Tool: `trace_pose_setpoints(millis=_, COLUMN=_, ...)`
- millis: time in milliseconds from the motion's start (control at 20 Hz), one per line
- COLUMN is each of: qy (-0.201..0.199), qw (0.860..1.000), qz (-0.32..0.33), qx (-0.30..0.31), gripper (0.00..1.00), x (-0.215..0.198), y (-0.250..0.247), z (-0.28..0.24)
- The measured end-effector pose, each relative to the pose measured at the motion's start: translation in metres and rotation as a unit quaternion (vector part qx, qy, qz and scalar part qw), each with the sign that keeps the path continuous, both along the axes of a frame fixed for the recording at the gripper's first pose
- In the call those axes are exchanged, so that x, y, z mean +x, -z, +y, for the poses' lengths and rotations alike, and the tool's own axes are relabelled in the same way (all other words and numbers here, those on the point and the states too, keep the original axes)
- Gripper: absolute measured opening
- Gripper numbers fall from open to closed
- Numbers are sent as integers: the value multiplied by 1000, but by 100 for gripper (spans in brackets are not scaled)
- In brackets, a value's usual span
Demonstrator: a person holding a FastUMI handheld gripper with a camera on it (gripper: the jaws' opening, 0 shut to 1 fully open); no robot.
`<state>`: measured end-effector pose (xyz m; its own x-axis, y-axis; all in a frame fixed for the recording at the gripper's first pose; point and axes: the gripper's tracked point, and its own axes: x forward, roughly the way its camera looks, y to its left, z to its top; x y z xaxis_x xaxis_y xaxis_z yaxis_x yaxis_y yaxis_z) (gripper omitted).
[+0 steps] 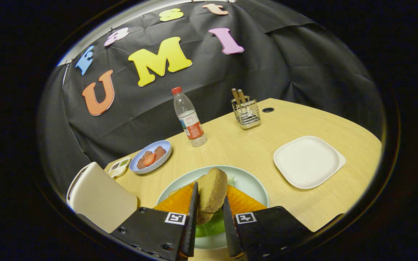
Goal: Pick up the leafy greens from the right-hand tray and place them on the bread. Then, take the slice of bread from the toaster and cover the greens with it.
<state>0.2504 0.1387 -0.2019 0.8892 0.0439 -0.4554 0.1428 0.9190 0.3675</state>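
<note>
A brown slice of bread (212, 194) stands on edge between my fingers, held over the pale green plate (252, 183). My gripper (210, 203) is shut on this slice. Under it lie the leafy greens (212, 226), showing just below the slice between the fingers. Whether bread lies under the greens I cannot tell. The cream toaster (98, 197) stands left of the fingers, close to the table's near edge. The white square tray (307, 161) sits to the right of the plate with nothing on it.
A blue bowl (151, 156) with brown pieces and a red slice stands beyond the toaster, a small dish (119, 166) beside it. A water bottle (189, 117) and a wire cutlery holder (246, 112) stand farther back on the wooden table (267, 141).
</note>
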Motion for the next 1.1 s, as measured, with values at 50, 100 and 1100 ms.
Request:
trace_pose_setpoints(millis=50, qy=3, qw=1000, qz=2, qx=-1, gripper=37, x=-1, y=3, z=-3)
trace_pose_setpoints(millis=100, qy=5, qw=1000, qz=4, qx=-4, gripper=39, x=-2, y=6, z=-5)
trace_pose_setpoints(millis=1100, qy=15, qw=987, qz=-76, qx=-141, gripper=96, x=-51, y=-65, z=-25)
